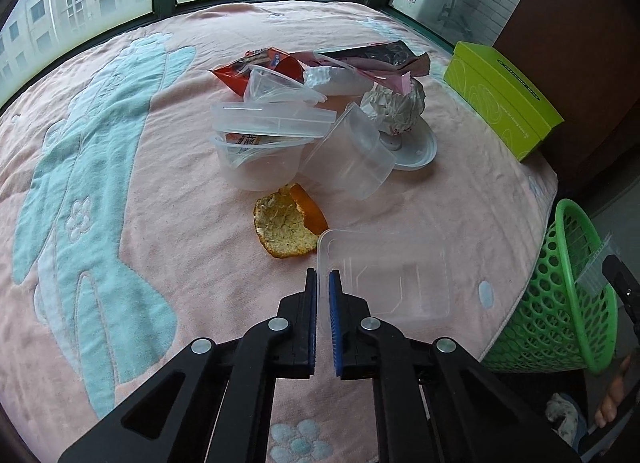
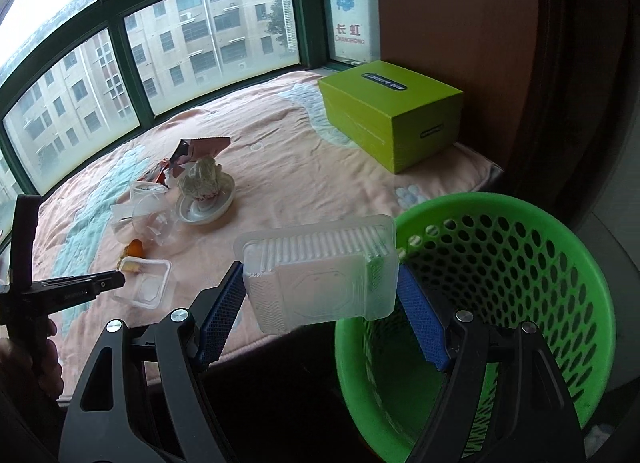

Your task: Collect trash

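On the pink blanket point(image 1: 168, 191) with its pale blue pattern, the heap of trash lies toward the middle: a red snack wrapper point(image 1: 256, 69) at the back, clear plastic cups and tubs point(image 1: 276, 135) piled in front of it, a ball of foil point(image 1: 396, 107) sitting on a white lid point(image 1: 418, 153), and an orange peel point(image 1: 286, 229) nearest the front. Just beside the peel, the left gripper point(image 1: 322, 283) has its fingers closed on the side wall of a shallow clear tray point(image 1: 404, 275), which rests on the blanket near its front edge. Farther right a lime-green box point(image 2: 394, 115) stands on the blanket by the wall. At the far right, off the blanket's edge, is a green mesh basket point(image 2: 532, 263). The right gripper point(image 2: 320, 303) grips a ribbed white plastic tray point(image 2: 324, 279) between its blue fingers, tilted and held up just left of the basket's rim.
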Motion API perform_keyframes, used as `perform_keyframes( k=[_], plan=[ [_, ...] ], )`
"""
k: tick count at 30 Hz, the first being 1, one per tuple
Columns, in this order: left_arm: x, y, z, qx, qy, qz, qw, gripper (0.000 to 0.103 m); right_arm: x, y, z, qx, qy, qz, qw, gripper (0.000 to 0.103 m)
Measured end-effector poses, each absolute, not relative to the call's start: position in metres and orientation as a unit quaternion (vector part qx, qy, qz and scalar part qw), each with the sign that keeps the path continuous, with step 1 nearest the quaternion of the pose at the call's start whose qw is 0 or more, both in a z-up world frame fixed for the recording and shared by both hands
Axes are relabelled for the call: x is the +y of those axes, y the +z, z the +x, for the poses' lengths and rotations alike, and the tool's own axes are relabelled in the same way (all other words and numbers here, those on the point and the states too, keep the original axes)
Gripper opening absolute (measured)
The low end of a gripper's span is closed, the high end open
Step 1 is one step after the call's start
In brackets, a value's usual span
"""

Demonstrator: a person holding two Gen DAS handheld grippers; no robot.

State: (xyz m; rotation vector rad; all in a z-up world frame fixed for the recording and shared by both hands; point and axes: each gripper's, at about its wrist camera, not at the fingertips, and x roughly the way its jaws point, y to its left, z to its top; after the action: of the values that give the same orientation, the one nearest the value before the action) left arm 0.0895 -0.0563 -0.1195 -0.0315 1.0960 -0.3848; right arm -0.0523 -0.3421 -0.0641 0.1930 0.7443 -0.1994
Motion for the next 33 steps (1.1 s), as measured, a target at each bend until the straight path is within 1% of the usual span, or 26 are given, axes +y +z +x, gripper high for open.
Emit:
perform_keyframes(
  k=[8, 13, 22, 23, 25, 33],
  plan=[
    [-0.06, -0.083, 0.073, 0.488, -0.205, -0.021, 0.848, 0.006, -0.361, -0.066, -0.077, 0.36, -0.129, 0.109, 0.918, 0.076],
    [-0.078, -0.054, 0.066, 0.46, -0.232, -0.013, 0.857, 0.006, -0.374, -0.062, -0.089, 0.354, -0.145, 0.117, 0.916, 0.077],
    [-0.14, -0.015, 0.062, 0.428, -0.286, 0.015, 0.857, 0.006, -0.394, -0.061, -0.109, 0.348, -0.173, 0.127, 0.912, 0.077],
    [-0.148, -0.011, 0.06, 0.424, -0.293, 0.02, 0.857, 0.006, -0.397, -0.062, -0.111, 0.347, -0.176, 0.13, 0.912, 0.077],
    [-0.164, -0.004, 0.057, 0.417, -0.305, 0.028, 0.855, 0.006, -0.403, -0.062, -0.116, 0.345, -0.182, 0.134, 0.911, 0.082],
    [-0.219, 0.006, 0.041, 0.405, -0.348, 0.061, 0.843, 0.006, -0.418, -0.056, -0.136, 0.33, -0.196, 0.144, 0.912, 0.084]
  ],
)
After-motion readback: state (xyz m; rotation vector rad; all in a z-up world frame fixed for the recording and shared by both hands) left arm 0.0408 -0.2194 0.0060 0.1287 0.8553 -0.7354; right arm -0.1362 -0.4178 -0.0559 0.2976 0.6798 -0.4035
